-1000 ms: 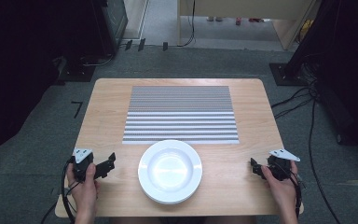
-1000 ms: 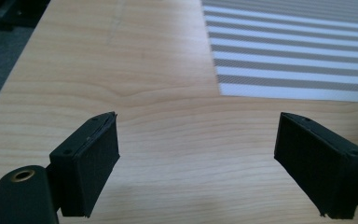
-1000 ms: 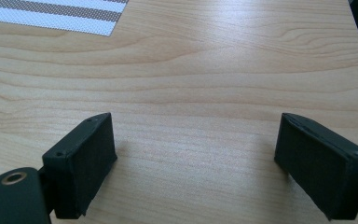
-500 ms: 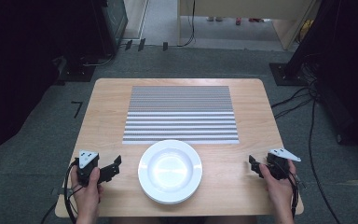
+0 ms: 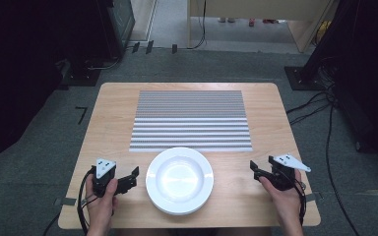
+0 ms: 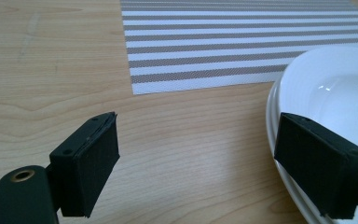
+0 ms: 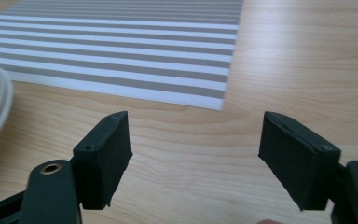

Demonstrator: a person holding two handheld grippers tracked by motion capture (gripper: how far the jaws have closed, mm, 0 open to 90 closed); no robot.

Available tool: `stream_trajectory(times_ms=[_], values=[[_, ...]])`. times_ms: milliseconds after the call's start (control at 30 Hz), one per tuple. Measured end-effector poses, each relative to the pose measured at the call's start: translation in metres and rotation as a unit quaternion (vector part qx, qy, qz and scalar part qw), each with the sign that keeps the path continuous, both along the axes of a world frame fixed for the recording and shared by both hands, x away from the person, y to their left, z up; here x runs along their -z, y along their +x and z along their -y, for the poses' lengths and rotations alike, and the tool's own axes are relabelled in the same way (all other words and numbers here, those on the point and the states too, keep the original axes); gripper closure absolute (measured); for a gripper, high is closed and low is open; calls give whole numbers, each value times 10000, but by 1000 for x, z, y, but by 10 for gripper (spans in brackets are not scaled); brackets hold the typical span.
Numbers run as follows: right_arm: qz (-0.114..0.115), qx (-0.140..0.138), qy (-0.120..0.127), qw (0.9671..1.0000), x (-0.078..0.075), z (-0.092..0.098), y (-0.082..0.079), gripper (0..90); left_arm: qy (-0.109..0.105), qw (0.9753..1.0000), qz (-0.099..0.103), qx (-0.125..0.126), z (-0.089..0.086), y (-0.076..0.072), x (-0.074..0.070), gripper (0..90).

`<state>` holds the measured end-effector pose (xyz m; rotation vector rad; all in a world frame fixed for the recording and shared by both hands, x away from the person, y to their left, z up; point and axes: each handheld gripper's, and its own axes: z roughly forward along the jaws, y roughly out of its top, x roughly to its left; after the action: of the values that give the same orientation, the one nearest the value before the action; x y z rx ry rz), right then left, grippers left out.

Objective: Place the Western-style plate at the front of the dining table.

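- The stack of white plates sat at the counter's 6 o'clock edge, just below the striped placemat.
- The left gripper had slid in from 9 o'clock over the last second, its jaws spread, one now over the plates' rim.
- The right gripper stayed at 3 o'clock, jaws wide apart, holding nothing.
- A left-side grasp of the rim seemed imminent.

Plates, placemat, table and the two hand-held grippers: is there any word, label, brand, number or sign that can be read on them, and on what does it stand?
None: no readable text in any view.
White plates: plain, no mark.
Striped placemat: only grey and white stripes.
Wooden table: only wood grain.
Left hand-held gripper and right hand-held gripper: black jaws, open, with no lettering; their grey plates are blank.
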<state>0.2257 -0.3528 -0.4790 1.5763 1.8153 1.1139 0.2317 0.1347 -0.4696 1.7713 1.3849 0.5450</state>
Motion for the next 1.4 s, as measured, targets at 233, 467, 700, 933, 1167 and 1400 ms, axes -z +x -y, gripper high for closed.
stream_trajectory(times_ms=[233, 467, 700, 933, 1167, 1400], values=[[95, -328, 182, 9993, -5, -22, -3, 304, -65, 9995, 35, 309, 13, -2, -2, 137], [50, -585, 456, 9972, -5, -38, -5, 334, -65, 9976, -16, 695, 29, -5, -1, 138], [128, -898, 507, 9946, -6, -54, -8, 408, -173, 9951, -118, 965, 37, -6, 1, 226], [133, -1198, 845, 9891, -7, -63, -10, 484, -296, 9939, -213, 1045, 39, -7, 3, 337], [79, -1447, 524, 9881, -8, -85, -1, 520, -417, 9931, -218, 1079, 42, -10, 4, 417], [-103, -1703, 1080, 9794, -6, -97, 3, 568, -147, 9940, -135, 1076, 45, -13, 7, 502]])
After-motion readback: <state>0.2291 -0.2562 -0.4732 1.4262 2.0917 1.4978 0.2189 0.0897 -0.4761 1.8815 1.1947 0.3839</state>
